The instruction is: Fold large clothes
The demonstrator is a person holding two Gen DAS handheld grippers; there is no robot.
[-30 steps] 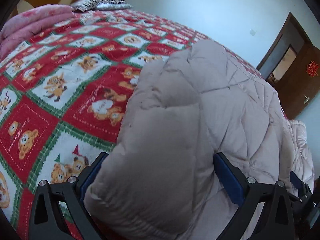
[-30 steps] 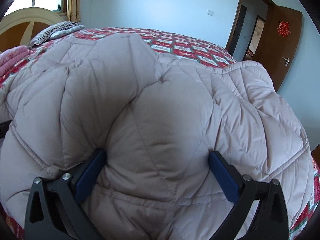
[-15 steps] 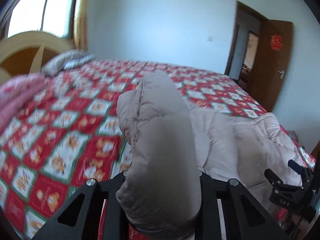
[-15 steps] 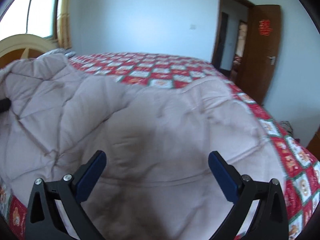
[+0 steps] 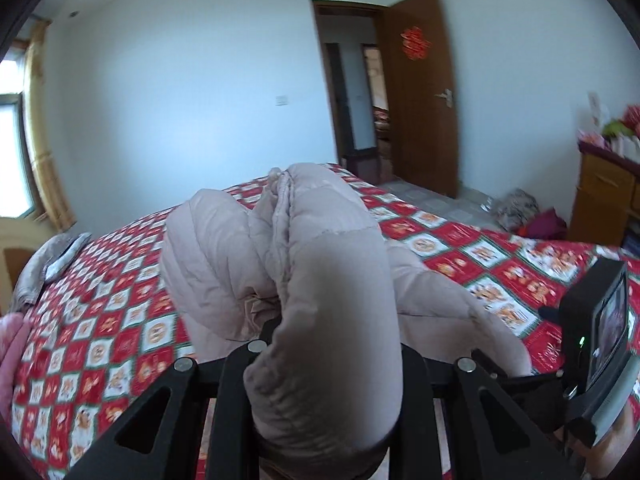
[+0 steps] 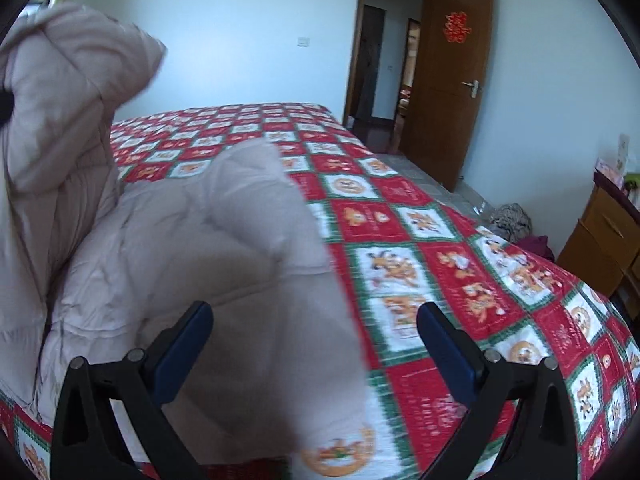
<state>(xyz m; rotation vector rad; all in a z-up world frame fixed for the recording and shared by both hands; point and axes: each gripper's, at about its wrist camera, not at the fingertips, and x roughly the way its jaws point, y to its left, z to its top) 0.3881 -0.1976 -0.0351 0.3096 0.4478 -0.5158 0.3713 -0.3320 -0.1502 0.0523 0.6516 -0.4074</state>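
- A bed under a red teddy-bear bedspread (image 6: 420, 248) fills the room, door ajar beyond.
- My left gripper (image 5: 328, 376) is clenched on a bunched fold of the pale padded coat (image 5: 328, 280), lifted off the bed.
- My right gripper (image 6: 316, 344) stands released, coat bulging between its jaws; I'd pinch there first.
- Bed's edge is near; open bedspread lies to the right.

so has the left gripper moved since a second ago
Yes. The left gripper, shut on a fold of the puffy coat, has lifted and swung toward the door: a second ago the bedspread filled its view.
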